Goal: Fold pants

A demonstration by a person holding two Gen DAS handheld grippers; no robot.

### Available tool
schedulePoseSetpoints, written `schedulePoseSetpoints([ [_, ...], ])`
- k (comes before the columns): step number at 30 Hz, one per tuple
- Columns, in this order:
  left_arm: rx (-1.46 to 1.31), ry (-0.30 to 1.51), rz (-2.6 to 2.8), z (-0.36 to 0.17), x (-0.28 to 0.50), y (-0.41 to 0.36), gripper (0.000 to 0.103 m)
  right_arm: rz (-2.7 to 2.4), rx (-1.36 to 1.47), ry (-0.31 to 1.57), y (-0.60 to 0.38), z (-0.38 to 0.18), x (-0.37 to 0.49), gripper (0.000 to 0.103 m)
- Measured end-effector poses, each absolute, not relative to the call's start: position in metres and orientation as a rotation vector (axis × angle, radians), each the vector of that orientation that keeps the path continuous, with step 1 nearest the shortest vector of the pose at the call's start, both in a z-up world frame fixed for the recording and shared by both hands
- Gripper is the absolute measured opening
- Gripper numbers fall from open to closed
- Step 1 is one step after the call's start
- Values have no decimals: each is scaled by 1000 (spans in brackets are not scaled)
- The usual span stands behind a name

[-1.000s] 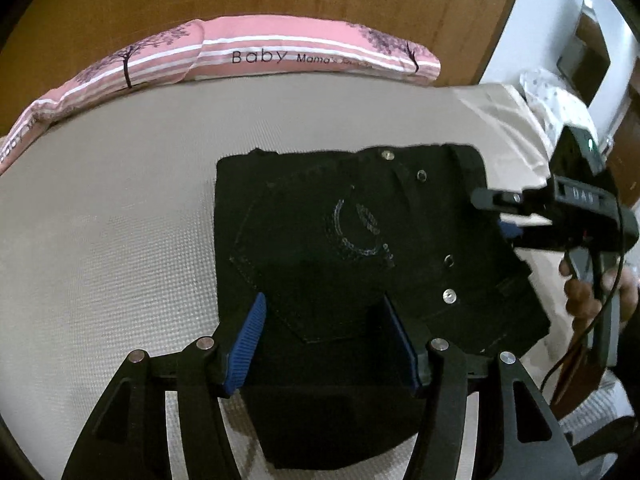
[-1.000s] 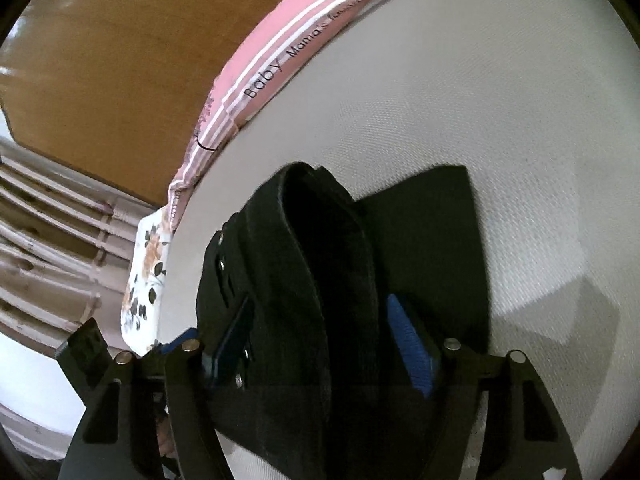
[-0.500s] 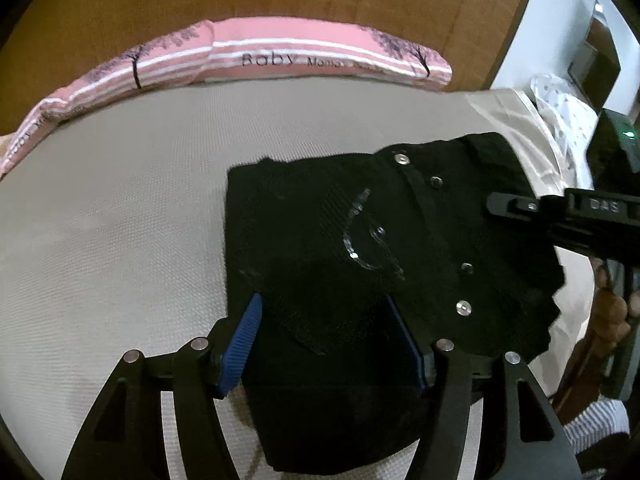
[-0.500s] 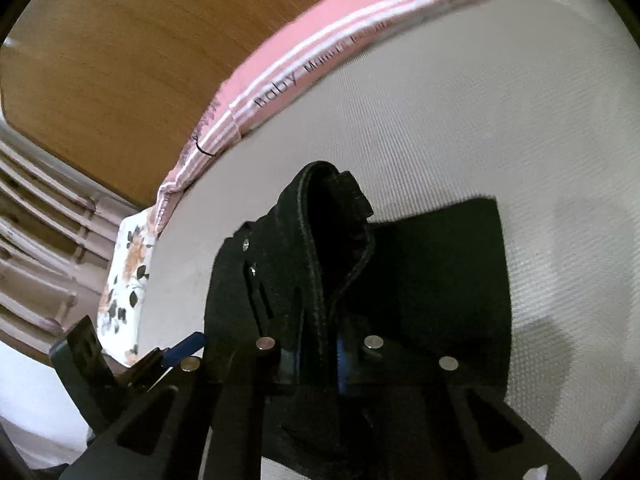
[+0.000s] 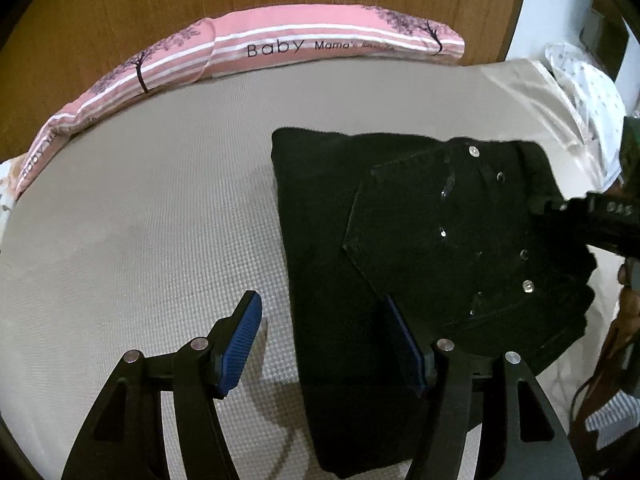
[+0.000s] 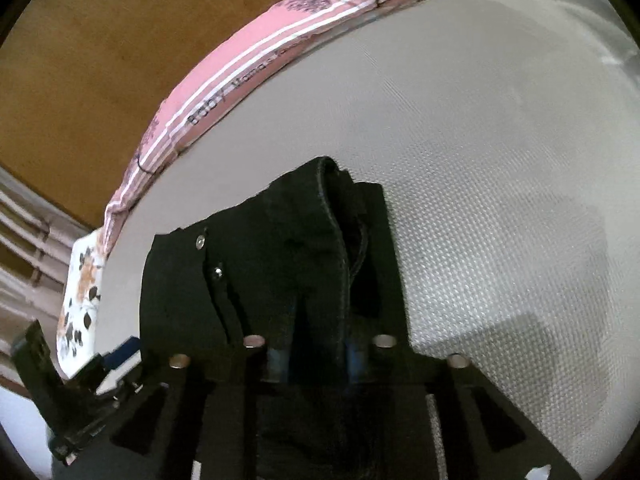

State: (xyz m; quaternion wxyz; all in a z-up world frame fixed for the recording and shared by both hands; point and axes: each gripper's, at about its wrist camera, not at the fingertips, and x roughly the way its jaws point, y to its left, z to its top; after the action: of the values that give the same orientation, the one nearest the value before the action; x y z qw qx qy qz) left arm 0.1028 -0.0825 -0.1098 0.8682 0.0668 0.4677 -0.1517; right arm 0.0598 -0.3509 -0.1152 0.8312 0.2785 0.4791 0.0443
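Lying folded: one pants [image 5: 420, 248], two claws.

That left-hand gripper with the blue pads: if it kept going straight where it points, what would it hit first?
Probably the left edge of the folded black pants, lying between the open left gripper pads; depth is unclear.

The near end of the black pants [image 5: 400, 280] ran under the left gripper [image 5: 332, 344] and off the bottom edge. Between the right gripper's [image 6: 316, 356] fingers [image 6: 276, 360], folded denim hid most of both pads (whether they pressed it was unclear). Pillow [image 6: 256, 76] lettering beyond them was blurred.
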Motion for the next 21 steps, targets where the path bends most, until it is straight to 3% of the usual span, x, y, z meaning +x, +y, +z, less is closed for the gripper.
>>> schedulePoseSetpoints([
  [17, 135, 994, -298, -113, 93, -81, 65, 95, 609, 1029, -344, -102, 0, 33],
  [21, 140, 994, -300, -112, 88, -82, 65, 88, 501, 1009, -332, -91, -5, 22],
])
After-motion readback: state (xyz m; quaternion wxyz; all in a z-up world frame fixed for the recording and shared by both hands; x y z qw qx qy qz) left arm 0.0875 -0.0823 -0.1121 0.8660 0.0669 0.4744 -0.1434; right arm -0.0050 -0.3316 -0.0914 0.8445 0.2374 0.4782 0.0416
